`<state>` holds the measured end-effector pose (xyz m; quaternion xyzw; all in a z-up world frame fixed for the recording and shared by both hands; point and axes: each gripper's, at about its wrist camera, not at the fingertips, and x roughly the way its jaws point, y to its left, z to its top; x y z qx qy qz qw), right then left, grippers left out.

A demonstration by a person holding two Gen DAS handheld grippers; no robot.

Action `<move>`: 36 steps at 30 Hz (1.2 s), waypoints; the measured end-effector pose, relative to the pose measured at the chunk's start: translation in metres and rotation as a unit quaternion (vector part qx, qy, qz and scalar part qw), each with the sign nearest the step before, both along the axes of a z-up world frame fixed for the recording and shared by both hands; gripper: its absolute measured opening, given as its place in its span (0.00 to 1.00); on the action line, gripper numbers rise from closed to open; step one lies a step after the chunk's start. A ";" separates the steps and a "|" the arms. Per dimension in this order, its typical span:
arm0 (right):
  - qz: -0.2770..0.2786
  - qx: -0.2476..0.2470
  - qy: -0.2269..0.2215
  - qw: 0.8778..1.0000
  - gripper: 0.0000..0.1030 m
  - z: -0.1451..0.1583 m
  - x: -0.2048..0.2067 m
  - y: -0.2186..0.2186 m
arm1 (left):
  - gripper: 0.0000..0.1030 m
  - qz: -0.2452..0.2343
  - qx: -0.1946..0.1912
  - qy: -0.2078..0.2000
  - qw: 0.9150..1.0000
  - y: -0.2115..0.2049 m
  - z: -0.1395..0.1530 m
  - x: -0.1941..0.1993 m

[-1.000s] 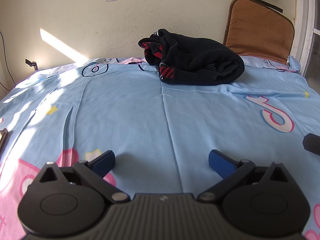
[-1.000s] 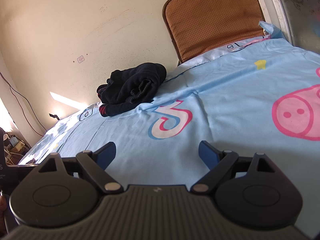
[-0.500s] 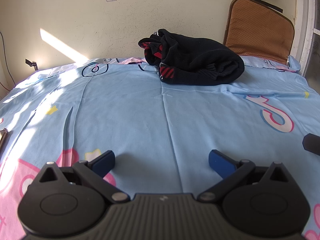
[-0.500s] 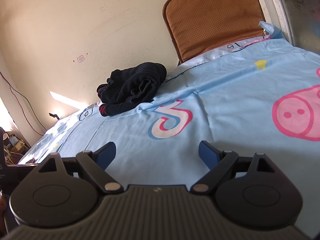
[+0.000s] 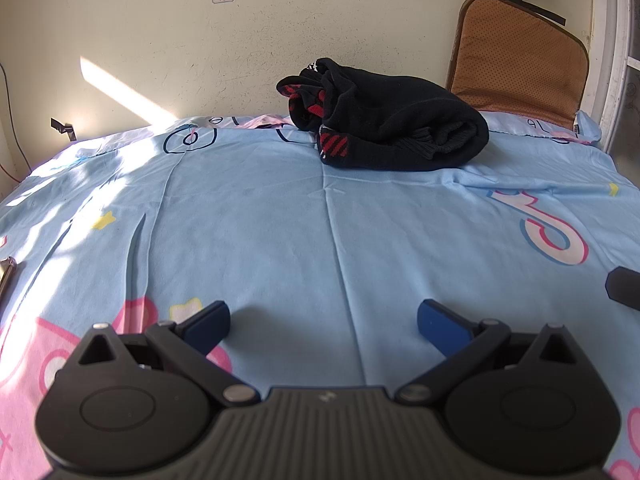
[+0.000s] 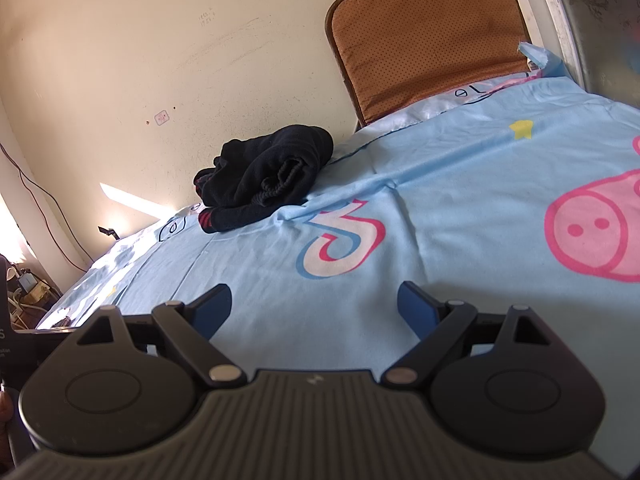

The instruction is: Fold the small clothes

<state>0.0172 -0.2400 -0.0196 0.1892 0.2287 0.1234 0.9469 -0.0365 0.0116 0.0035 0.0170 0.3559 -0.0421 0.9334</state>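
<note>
A bundled black garment [image 5: 396, 128] with red striped patches lies at the far side of the bed, close to the wall. In the right wrist view the same black garment [image 6: 268, 180] sits far off to the upper left. My left gripper [image 5: 324, 320] hovers low over the light blue sheet [image 5: 260, 240], well short of the garment, open with nothing between its blue fingers. My right gripper [image 6: 316, 308] is also open and empty, over the sheet [image 6: 460, 200] near a printed pink and white logo [image 6: 344, 240].
A brown cushion [image 5: 520, 60] leans on the wall behind the bed at the right. The cream wall [image 5: 200, 40] bounds the far edge. A metallic object [image 5: 6, 276] lies at the left edge of the bed. Cluttered items [image 6: 24, 288] stand beyond the bed's left side.
</note>
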 end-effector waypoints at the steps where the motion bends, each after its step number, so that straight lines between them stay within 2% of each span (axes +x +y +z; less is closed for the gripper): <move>1: 0.000 0.000 0.000 1.000 0.89 0.000 0.000 0.001 | 1.00 0.000 0.000 0.000 1.000 0.000 0.000 0.000; 36: 0.000 0.001 0.000 1.000 0.89 0.000 0.000 0.000 | 1.00 0.008 0.015 -0.007 1.000 0.001 0.003 -0.001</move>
